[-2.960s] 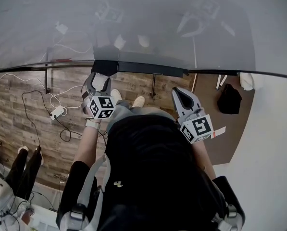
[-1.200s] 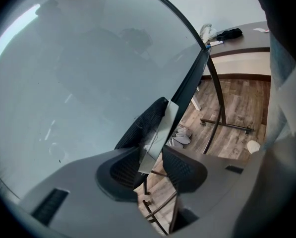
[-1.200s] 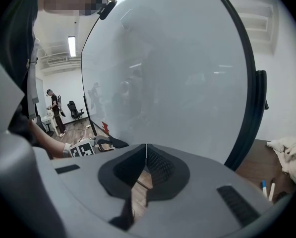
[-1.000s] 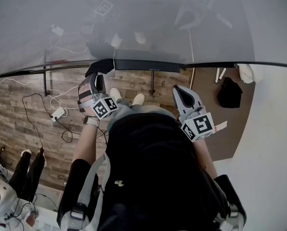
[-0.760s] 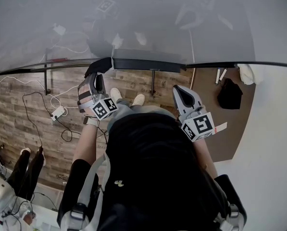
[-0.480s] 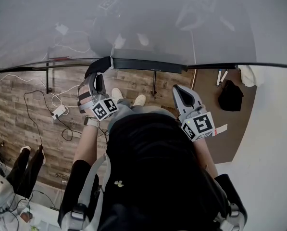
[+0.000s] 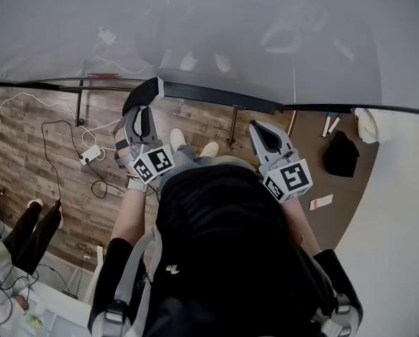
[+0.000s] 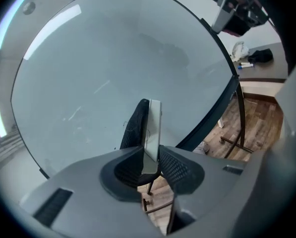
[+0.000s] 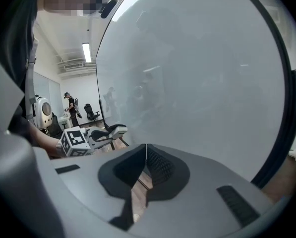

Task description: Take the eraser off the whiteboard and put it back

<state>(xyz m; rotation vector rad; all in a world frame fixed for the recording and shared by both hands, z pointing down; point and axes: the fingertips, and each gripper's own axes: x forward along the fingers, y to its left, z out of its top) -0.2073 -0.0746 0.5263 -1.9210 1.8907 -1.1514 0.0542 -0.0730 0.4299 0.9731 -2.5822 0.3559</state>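
Note:
The eraser (image 8: 147, 125), black felt on a white body, stands on edge between the pads of my left gripper (image 8: 150, 157), which is shut on it. The jaws have just been closing with the eraser between them. In the head view the left gripper (image 7: 147, 104) holds the eraser (image 7: 148, 88) just in front of the whiteboard's (image 7: 209, 27) dark bottom ledge (image 7: 216, 95). The whiteboard (image 8: 103, 68) fills the left gripper view. My right gripper (image 7: 260, 128) hangs below the ledge further right. Its jaws are shut with nothing between them (image 9: 146, 157). It looks at the left gripper (image 9: 110, 132) and the whiteboard (image 9: 202, 73).
Below the board lies a wooden floor (image 7: 27, 139) with cables and a power strip (image 7: 90, 154). The board's stand legs (image 7: 234, 121) reach down. A black bag (image 7: 342, 153) and markers (image 7: 328, 125) lie on the right. A person's legs (image 7: 34, 230) show at the left.
The left gripper has risen with the eraser, from under the ledge to level with it. The right gripper has shifted slightly.

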